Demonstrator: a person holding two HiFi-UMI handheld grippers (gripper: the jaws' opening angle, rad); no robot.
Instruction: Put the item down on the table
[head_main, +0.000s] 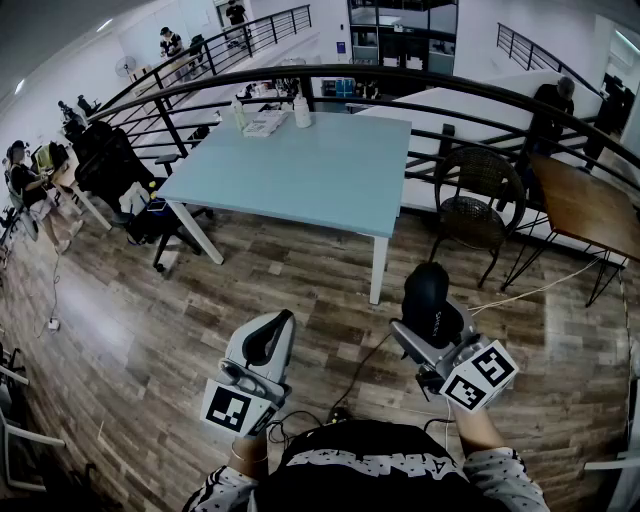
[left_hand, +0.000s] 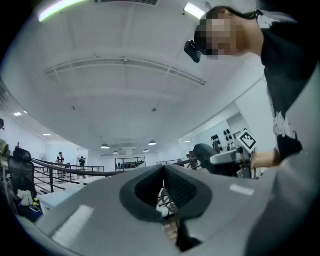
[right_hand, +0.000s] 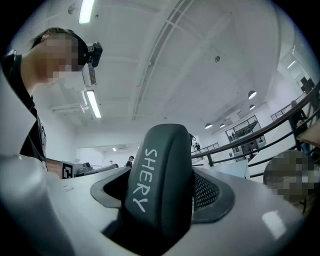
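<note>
A dark oblong case (head_main: 430, 298) with white lettering (right_hand: 161, 175) stands up between the jaws of my right gripper (head_main: 436, 312), which is shut on it. The right gripper (right_hand: 165, 200) is held in the air over the wooden floor, short of the light-blue table (head_main: 330, 175). My left gripper (head_main: 268, 342) hovers beside it on the left, also over the floor. The left gripper (left_hand: 164, 175) has its dark pads meeting at the tip with nothing between them. In the left gripper view the right gripper and its case (left_hand: 207, 156) appear off to the right.
Bottles and papers (head_main: 268, 120) sit at the table's far end. A wicker chair (head_main: 482, 200) and a brown table (head_main: 592, 208) stand to the right, in front of a curved black railing (head_main: 420, 85). Office chairs (head_main: 110, 160) and seated people are at the left. A cable (head_main: 365, 365) lies on the floor.
</note>
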